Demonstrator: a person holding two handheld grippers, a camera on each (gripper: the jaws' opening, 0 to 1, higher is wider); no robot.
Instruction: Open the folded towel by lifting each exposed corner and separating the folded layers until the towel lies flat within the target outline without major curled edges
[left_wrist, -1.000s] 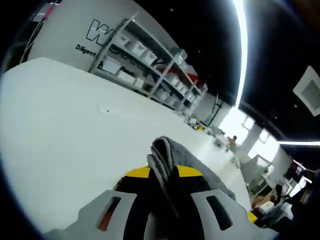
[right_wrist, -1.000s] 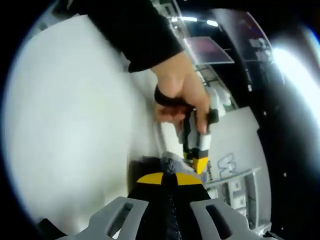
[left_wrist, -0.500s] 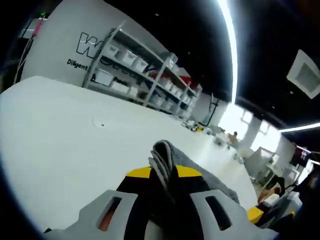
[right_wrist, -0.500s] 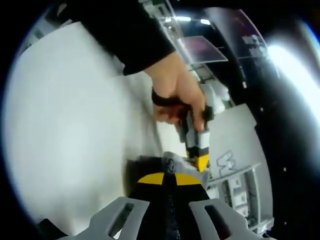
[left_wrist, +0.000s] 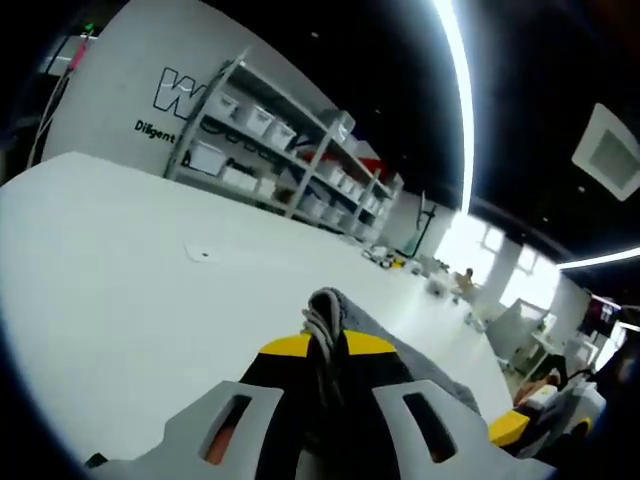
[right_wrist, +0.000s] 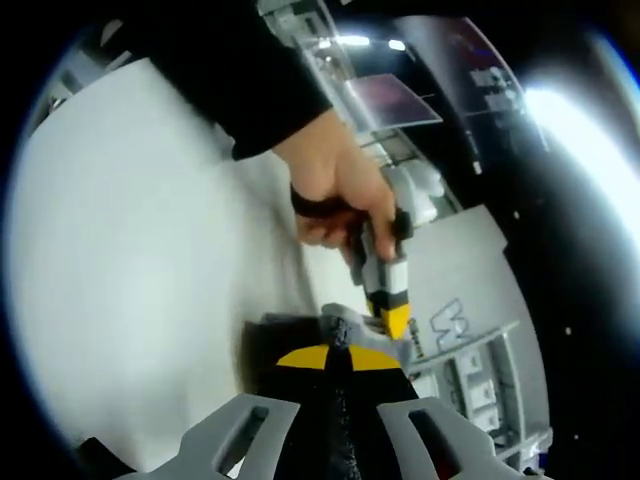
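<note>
In the left gripper view my left gripper is shut on a bunched edge of the grey towel, which rises between the yellow-tipped jaws and trails off to the lower right over the white table. In the right gripper view my right gripper is shut on another part of the grey towel. The left gripper, held by a person's hand in a black sleeve, grips the towel just beyond it. The towel hangs taut between the two grippers, lifted off the table.
Metal shelving with white bins lines the far wall beyond the table's edge. A small mark sits on the tabletop. The other gripper's yellow tip shows at the lower right. More people and furniture stand far off at the right.
Both views have shifted slightly with the hands. The left gripper and hand have moved a little further up and away in the right gripper view. Both grips on the towel hold.
</note>
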